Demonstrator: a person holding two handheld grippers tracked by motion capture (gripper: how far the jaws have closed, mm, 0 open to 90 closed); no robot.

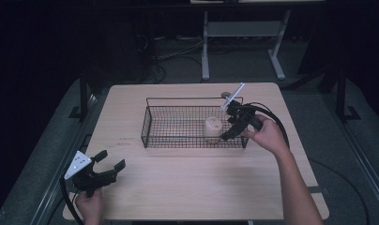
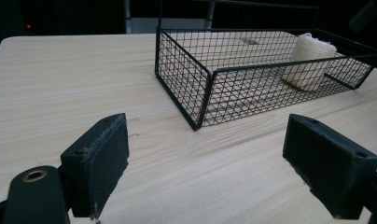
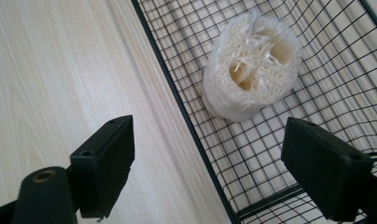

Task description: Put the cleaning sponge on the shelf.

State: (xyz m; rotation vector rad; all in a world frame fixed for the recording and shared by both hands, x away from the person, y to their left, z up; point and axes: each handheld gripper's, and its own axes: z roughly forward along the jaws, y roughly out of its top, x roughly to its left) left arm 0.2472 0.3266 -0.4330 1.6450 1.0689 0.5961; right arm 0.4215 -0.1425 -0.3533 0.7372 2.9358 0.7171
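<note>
I see the loofah [image 1: 213, 127] standing in the wire basket [image 1: 178, 99], near the basket's right end and close to the front wall. It is a pale, round, fibrous piece with holes on its top face. In the right gripper view the loofah [image 3: 252, 65] is at about 1 o'clock from the jaws, inside the basket [image 3: 317, 116], and it does not touch any pad.

My right gripper [image 1: 231, 125] is at the right end of the basket, at about 3 o'clock from the loofah in the high view. It is just beside the loofah but apart from it. Its jaws stand wide and hold nothing. In the right gripper view one jaw is over the bare table [image 3: 46, 70] and the other jaw is over the basket mesh, so the front wire of the basket runs between them. The right hand [image 1: 267, 136] grips the body of this gripper from the right side.

My left gripper [image 1: 109, 163] is at the front left part of the table [image 1: 192, 187], well apart from the basket, at about 7 o'clock from the loofah. Its jaws are also wide and empty. In the left gripper view I see the near corner of the basket [image 2: 200, 88] ahead of the jaws, and the loofah [image 2: 310, 60] is far at 1 o'clock, behind the mesh. The left hand [image 1: 90, 206] holds this gripper at the table's front edge.
</note>
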